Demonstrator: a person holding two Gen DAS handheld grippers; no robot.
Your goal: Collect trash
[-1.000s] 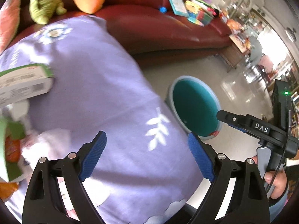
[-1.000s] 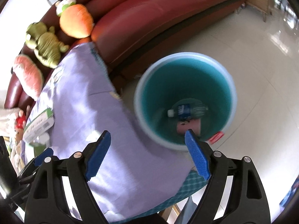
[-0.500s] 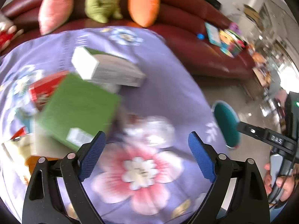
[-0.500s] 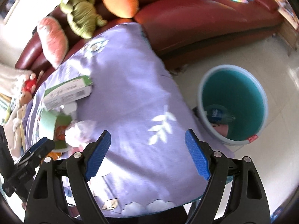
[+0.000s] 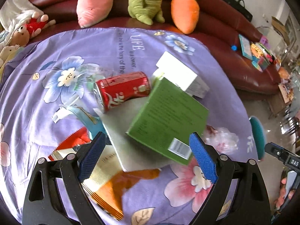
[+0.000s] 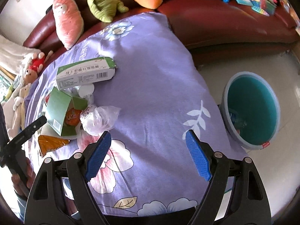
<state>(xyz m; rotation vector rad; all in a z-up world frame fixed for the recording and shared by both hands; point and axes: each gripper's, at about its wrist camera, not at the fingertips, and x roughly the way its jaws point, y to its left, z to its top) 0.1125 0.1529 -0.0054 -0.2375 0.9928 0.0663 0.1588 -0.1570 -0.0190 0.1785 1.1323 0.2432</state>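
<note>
While both claws swing away from the bin (image 6: 251, 110), my views have changed completely: a second ago the left claw looked down past the cloth edge at the teal bin, and now the whole trash pile fills its frame. The right view has slid off the bin too, so the bin now sits off to the right of the right claw (image 6: 148, 153), with a bottle showing inside it. I read that as one drop finished and the next pick coming up.

Left claw (image 5: 148, 153) is spread wide, blue pads apart, nothing between them, touching nothing. Just ahead of it lies the green box (image 5: 168, 118), tilted on a grey card; beyond that to the left the red can (image 5: 121, 90) on its side, and a white box (image 5: 180, 75) farther ahead. A crumpled plastic bag (image 5: 221, 138) sits just to the right of its right pad, orange packets under its left.

Right claw is equally spread and empty, hanging above bare purple cloth on the table (image 6: 150, 75), the plastic bag ahead on its left.
</note>
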